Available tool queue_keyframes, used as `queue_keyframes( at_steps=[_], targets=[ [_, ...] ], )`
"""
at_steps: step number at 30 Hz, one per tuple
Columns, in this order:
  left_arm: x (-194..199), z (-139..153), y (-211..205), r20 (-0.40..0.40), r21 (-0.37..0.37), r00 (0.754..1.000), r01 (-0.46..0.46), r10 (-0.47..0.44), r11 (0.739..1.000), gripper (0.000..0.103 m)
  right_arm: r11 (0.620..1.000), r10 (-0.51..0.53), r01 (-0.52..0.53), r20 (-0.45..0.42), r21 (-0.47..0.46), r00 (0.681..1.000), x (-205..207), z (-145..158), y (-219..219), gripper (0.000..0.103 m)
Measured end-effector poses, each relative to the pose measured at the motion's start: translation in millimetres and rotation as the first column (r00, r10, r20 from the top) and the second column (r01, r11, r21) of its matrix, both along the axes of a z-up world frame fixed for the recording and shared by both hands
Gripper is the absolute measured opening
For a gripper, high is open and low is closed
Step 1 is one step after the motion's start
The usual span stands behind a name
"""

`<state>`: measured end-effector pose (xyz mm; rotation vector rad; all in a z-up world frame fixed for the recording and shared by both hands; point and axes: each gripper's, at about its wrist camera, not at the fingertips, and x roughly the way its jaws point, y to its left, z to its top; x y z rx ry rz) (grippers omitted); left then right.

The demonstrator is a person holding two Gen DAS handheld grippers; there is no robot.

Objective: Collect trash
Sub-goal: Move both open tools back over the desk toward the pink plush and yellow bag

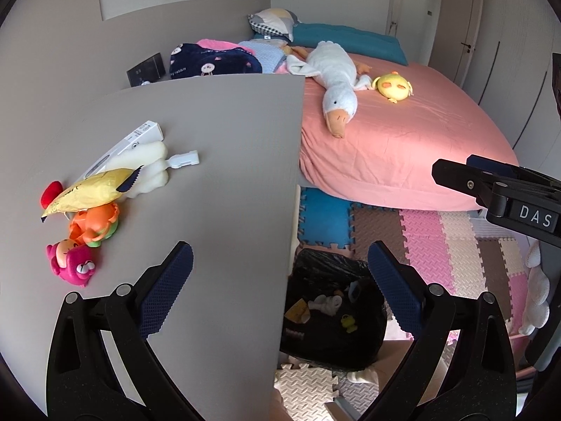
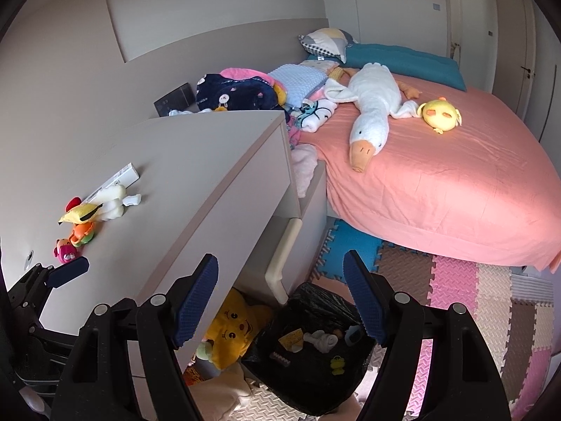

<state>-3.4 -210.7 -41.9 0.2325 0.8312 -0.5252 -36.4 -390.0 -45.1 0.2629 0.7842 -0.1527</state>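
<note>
- Heap of wrappers and toys (image 1: 101,189) bunched left of the bin bag, up on the bench (image 1: 217,133); yellow packet (image 1: 87,189) lying atop, easiest first pick. Mixed together, so trash hard to sort from toys.
- Left gripper (image 1: 280,291) empty, jaws apart, straddling the bench edge.
- Bin bag (image 2: 315,354) on the floor below the bench, mouth open to receive; contents small, mostly unclear.
- Right gripper (image 2: 280,301) above the bag, jaws apart, empty.

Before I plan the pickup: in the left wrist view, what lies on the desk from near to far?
Pink bear toy → orange toy → yellow wrapper → white foam piece → white box.
</note>
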Motion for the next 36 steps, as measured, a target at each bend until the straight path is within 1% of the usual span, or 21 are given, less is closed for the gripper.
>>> queue_keyframes(
  at_steps=[7,11,19,22,29,36],
  targets=[
    [9.9,2.9,38.6,0.004,-0.012,0.997,-0.075,0.075,0.997,0.096,0.998,0.062,-0.062,-0.009,-0.005,0.998,17.0,-1.2,30.4,0.074],
    [14.6,3.4,56.5,0.006,-0.008,0.994,-0.109,0.109,0.994,0.096,0.996,0.092,-0.092,-0.006,-0.005,0.996,25.2,0.3,45.0,0.074],
    [22.7,2.4,94.4,0.016,0.012,0.985,-0.171,0.171,0.985,0.096,0.989,0.145,-0.145,0.009,0.030,0.989,38.7,0.2,70.0,0.074],
    [27.2,1.2,108.3,0.017,0.012,0.981,-0.194,0.194,0.981,0.096,0.987,0.162,-0.162,0.001,0.022,0.987,44.2,-0.6,79.9,0.074],
    [43.3,-6.4,139.7,-0.003,0.015,0.970,-0.242,0.242,0.970,0.096,0.979,0.201,-0.201,-0.008,0.017,0.980,59.4,-0.2,104.7,0.074],
    [60.9,-14.4,155.5,-0.005,0.034,0.964,-0.265,0.265,0.964,0.096,0.965,0.263,-0.263,0.003,0.015,0.965,78.5,8.3,131.7,0.074]
  ],
)
